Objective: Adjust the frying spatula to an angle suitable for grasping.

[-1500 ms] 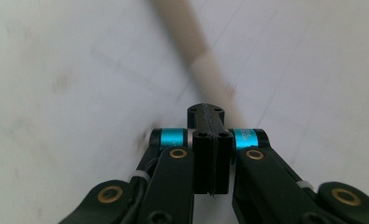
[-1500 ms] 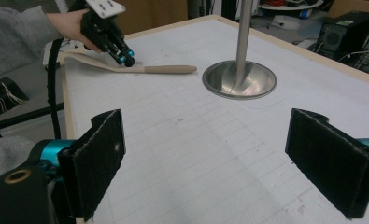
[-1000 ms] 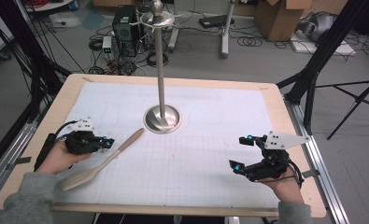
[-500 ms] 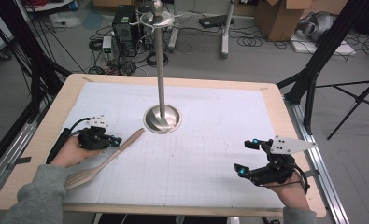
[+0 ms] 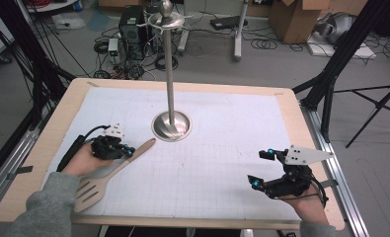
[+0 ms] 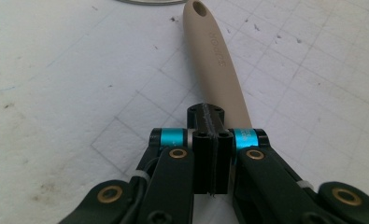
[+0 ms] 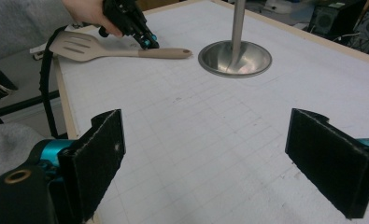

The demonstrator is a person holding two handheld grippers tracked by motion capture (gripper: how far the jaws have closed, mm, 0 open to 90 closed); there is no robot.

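I have the left claw (image 5: 129, 151) down low over the handle of the spatula (image 5: 114, 170), and its jaws are pressed flat together with nothing between them. In the left gripper view the closed tips (image 6: 209, 135) sit right over the beige handle, which runs on past them toward its end with the hanging hole; I cannot tell whether the tips actually touch it. The spatula lies flat on the white gridded mat of the surface (image 5: 64, 118), on my left side, slotted head toward the near edge and handle tip pointing up at the round base of the metal stand (image 5: 171, 125), close to it but apart. The stand's pole rises upright from that base near the middle of the mat.

My right claw (image 5: 260, 168) hangs over the near right part of the mat, well apart from the spatula and the stand. In the right gripper view its two black pads (image 7: 98, 154) stand wide apart with only bare mat between them, so it grips nothing.
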